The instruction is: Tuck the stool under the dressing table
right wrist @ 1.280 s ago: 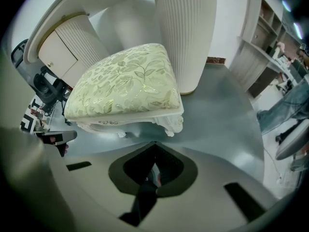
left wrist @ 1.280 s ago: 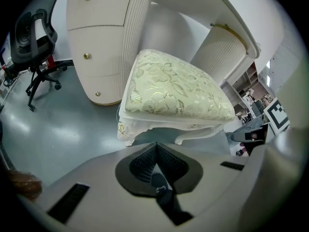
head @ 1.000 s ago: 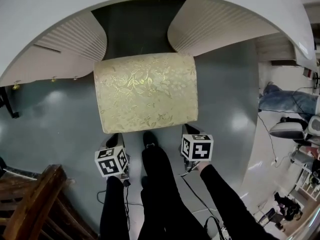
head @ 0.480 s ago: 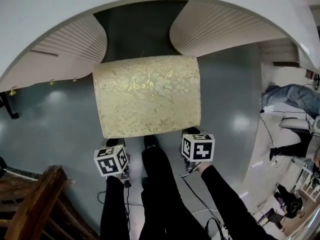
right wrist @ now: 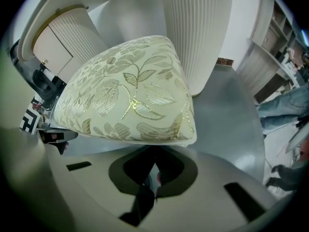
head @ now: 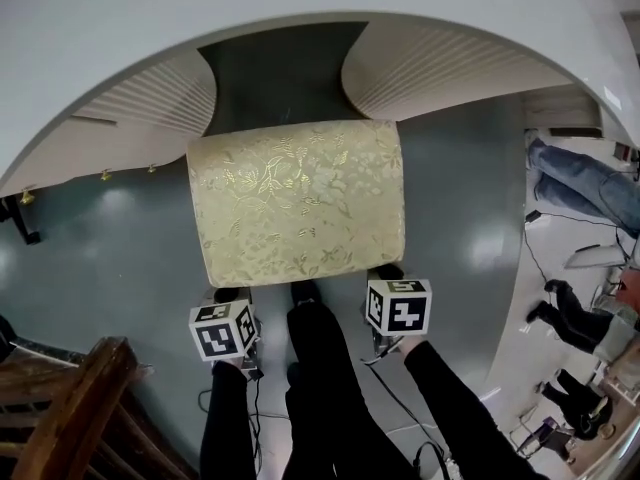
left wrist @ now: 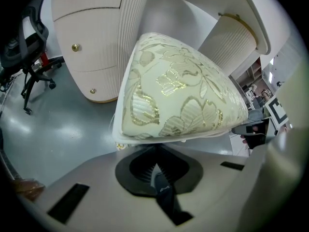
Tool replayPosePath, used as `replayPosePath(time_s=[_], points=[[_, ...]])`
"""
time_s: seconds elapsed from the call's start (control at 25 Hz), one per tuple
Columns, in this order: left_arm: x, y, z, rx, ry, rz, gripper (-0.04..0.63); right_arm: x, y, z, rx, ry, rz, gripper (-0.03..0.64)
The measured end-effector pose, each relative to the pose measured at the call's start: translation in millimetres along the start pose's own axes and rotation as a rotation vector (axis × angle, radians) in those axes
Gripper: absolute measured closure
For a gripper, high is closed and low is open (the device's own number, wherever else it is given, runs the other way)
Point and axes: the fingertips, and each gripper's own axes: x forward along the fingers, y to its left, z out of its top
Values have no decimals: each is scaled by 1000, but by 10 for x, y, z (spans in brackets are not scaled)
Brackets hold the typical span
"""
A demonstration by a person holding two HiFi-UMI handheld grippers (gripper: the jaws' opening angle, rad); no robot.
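**Operator position.** You stood with your dark-trousered legs (head: 322, 368) between the two tools, one shoe (head: 303, 293) just short of the stool's near edge.

**Left gripper** (left wrist: 155, 151). Its jaws were drawn together, and the ribbed pads left only a thin wedge of light between them. No part was seen clamped in them. The tips rested against the pale lower rim of the seat at its near left corner. The marker cube (head: 222, 330) sat just behind.

**Right gripper** (right wrist: 153, 152). You held it in the same condition, jaws closed to a narrow slit with nothing visibly gripped. The tips were tucked against the underside of the seat's near right corner. Its marker cube (head: 398, 306) faced upward.

**Stool** (head: 297, 200). The cream seat with gold leaf pattern stood on the grey floor (head: 120, 238), square to you. Its far edge lay at the mouth of the dark opening (head: 280, 73) in the dressing table (head: 300, 3). Most of the seat stood out in front of the table.

**Dressing table.** The curved white top arched across the far side. A ribbed left pedestal (head: 150, 93) and a ribbed right pedestal (head: 440, 63) flanked the opening. Small brass knobs (left wrist: 75, 47) showed on the left one.

**Surroundings.** Dark wooden furniture (head: 70, 408) stood near your left. An office chair (left wrist: 29, 47) stood further left. Other people's legs (head: 590, 178) showed well apart on the right.
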Motion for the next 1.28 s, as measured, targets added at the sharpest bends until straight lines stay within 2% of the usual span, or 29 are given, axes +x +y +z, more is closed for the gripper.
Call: replayPosePath(time_s=[0.52,0.76,1.04,1.28], points=[[39,61,119,-16,-64,0,588,51,39,58,3,-66,-2,612],[162,-19,538,-7,-64,-11,588,106,-50,611,-34,-70,-15,612],[212,-29,740,26,-72,-22,588,142,-63,837,-40,-89,-24,612],[296,-3,1117,35,-84,-33,588,203,-44,1232,-54,-109,-26,612]])
